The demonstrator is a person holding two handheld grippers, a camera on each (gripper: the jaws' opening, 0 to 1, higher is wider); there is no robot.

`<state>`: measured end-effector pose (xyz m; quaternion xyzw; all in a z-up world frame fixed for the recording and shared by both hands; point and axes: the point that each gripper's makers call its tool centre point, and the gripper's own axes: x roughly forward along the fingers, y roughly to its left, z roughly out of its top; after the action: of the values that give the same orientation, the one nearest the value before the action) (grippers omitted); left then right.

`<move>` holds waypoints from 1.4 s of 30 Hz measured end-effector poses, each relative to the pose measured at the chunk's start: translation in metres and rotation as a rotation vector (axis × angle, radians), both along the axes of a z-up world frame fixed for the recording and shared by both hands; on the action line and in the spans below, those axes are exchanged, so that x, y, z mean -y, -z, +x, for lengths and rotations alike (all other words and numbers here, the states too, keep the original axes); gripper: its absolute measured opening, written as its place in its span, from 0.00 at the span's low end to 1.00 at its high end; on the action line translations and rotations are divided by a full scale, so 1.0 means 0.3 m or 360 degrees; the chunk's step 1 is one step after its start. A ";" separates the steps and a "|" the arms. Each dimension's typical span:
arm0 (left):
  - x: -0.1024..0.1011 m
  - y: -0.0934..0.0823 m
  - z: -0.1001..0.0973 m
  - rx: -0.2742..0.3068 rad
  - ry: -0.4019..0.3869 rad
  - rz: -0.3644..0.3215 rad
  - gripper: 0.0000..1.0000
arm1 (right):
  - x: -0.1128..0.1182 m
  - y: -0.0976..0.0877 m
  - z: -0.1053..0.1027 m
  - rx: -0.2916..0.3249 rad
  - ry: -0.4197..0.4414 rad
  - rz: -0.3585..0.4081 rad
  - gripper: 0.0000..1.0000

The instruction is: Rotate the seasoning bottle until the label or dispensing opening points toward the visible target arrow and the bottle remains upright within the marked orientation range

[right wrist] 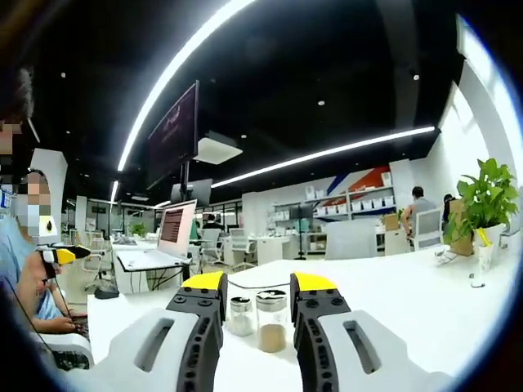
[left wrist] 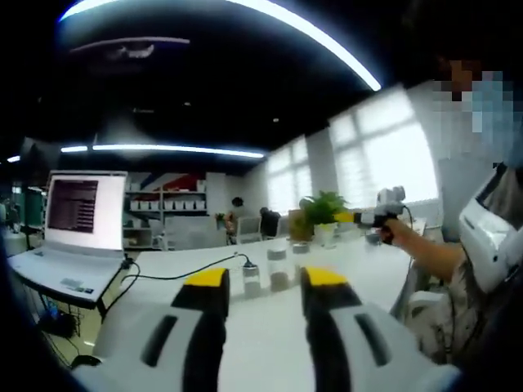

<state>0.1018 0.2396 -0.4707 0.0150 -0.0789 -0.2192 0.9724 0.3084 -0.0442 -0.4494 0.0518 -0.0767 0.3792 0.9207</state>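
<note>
Two small clear seasoning bottles stand upright on the white table [left wrist: 270,335], side by side. One holds tan powder [right wrist: 271,322] [left wrist: 279,269]; the other, with a metal cap [right wrist: 240,316] [left wrist: 252,279], looks nearly empty. My left gripper [left wrist: 265,278] is open, its yellow-tipped jaws framing the bottles from a short distance, touching neither. My right gripper [right wrist: 258,282] is open too, facing the same bottles from the opposite side, a little short of them. Across the table a hand holds the right gripper [left wrist: 347,217]. The left gripper [right wrist: 69,253] shows at the far left.
An open laptop [left wrist: 78,229] [right wrist: 167,237] sits at one table end, a black cable [left wrist: 180,273] running from it toward the bottles. A potted plant [left wrist: 324,214] [right wrist: 486,204] stands at the other end. A third small jar [left wrist: 301,249] stands behind the bottles. A person sits close by.
</note>
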 end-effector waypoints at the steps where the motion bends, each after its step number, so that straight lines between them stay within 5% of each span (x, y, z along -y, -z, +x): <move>1: -0.007 -0.002 -0.008 0.0001 -0.0019 -0.0003 0.37 | -0.014 0.004 0.018 -0.0008 -0.0006 -0.0002 0.32; 8: -0.058 -0.012 -0.052 -0.0001 -0.0158 0.0001 0.37 | -0.104 0.040 0.146 -0.0070 -0.0029 -0.0016 0.38; 11: -0.060 -0.034 -0.066 0.0016 -0.0178 0.0025 0.37 | -0.158 0.098 0.192 -0.0226 -0.0097 -0.0010 0.38; 15: -0.069 -0.087 -0.108 0.0095 -0.0213 0.0043 0.37 | -0.206 0.143 0.237 -0.0214 -0.0025 -0.0157 0.42; 23: -0.112 -0.079 -0.140 0.0101 -0.0267 0.0029 0.36 | -0.332 0.215 0.332 -0.0245 0.0001 -0.0301 0.45; 42: -0.140 -0.084 -0.120 0.0095 -0.0288 0.0023 0.36 | -0.374 0.279 0.451 -0.0253 0.0146 -0.0384 0.49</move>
<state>0.0658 0.2815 -0.4455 0.0356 -0.1047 -0.1305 0.9853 0.4439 0.0680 -0.5332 -0.0328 0.0402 0.3380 0.9397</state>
